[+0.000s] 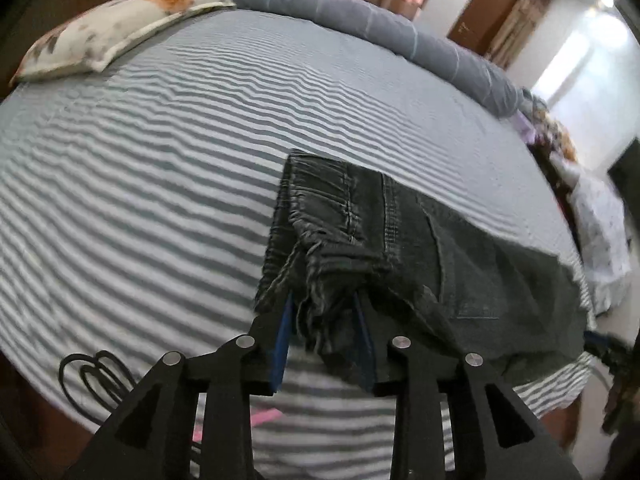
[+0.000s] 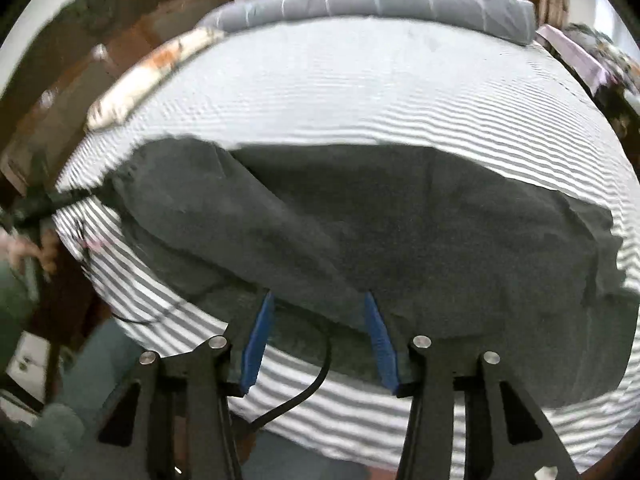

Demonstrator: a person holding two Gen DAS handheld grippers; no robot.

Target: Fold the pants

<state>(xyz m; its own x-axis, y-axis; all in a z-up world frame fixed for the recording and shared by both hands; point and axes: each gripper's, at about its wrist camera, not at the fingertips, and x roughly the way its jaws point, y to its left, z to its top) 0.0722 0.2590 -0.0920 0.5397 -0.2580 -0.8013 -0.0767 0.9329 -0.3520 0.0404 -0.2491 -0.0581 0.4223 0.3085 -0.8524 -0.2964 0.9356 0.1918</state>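
Dark grey denim pants (image 1: 400,240) lie on the striped bed near its front edge, waistband and frayed hems toward the left. My left gripper (image 1: 325,300) is shut on the bunched frayed hems and waistband edge, which hang between its blue pads (image 1: 282,344). In the right wrist view the pants (image 2: 360,232) spread wide across the bed. My right gripper (image 2: 318,300) has its blue pads (image 2: 256,344) apart, and the fabric's near edge drapes over the tips. Whether it pinches cloth is hidden.
The striped sheet (image 1: 160,160) covers the bed. A floral pillow (image 1: 108,32) lies far left, a rolled grey blanket (image 1: 360,20) along the far edge. A black cable (image 1: 92,372) lies at the near left edge; another cable (image 2: 304,392) runs under my right gripper.
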